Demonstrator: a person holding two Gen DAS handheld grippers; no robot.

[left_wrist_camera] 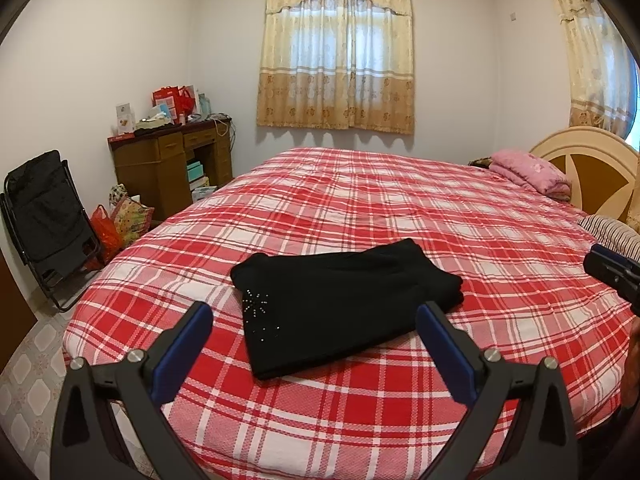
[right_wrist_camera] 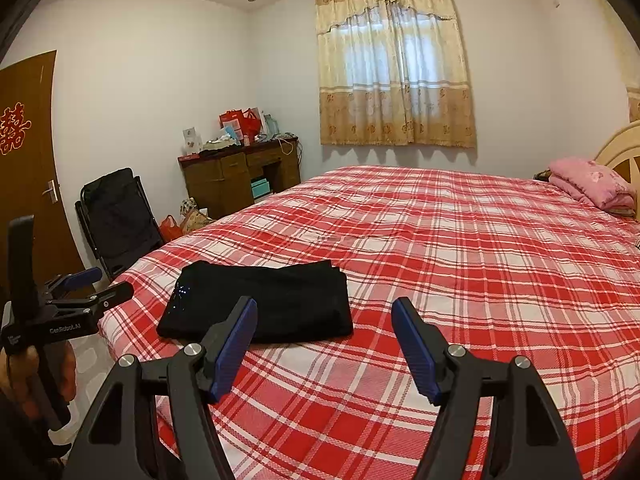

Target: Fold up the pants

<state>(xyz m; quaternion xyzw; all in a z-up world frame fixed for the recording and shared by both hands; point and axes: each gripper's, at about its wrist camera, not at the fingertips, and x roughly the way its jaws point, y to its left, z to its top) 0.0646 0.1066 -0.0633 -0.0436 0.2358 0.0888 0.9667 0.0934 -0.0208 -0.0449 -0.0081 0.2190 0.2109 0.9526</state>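
Left wrist view: the left gripper [left_wrist_camera: 314, 322] stands with its jaws spread wide and nothing between the blue pads [left_wrist_camera: 440, 336]; it grips nothing. The black pants [left_wrist_camera: 340, 304] lie folded into a compact rectangular bundle on the red plaid bedspread [left_wrist_camera: 460, 240], near the foot edge of the bed. The bundle sits just ahead of the claw and between the lines of its two fingers, its near corner reaching down toward the gap, but the pads look clear of the cloth. A small cluster of shiny studs [left_wrist_camera: 258, 306] shows on the bundle's left part. At the right margin the tip of the right gripper [left_wrist_camera: 612, 276] enters, apart from the pants. Right wrist view: the right gripper [right_wrist_camera: 324, 320] is likewise well open and empty. The pants [right_wrist_camera: 264, 300] lie ahead and to the left of it; the left finger [right_wrist_camera: 236, 340] overlaps the bundle's near edge in the picture, and whether it touches cannot be told. The left gripper [right_wrist_camera: 90, 284], held by a hand [right_wrist_camera: 24, 372], stands at the far left just beside the bed's corner, short of the pants. A pink folded blanket [right_wrist_camera: 592, 184] lies far off by the headboard.
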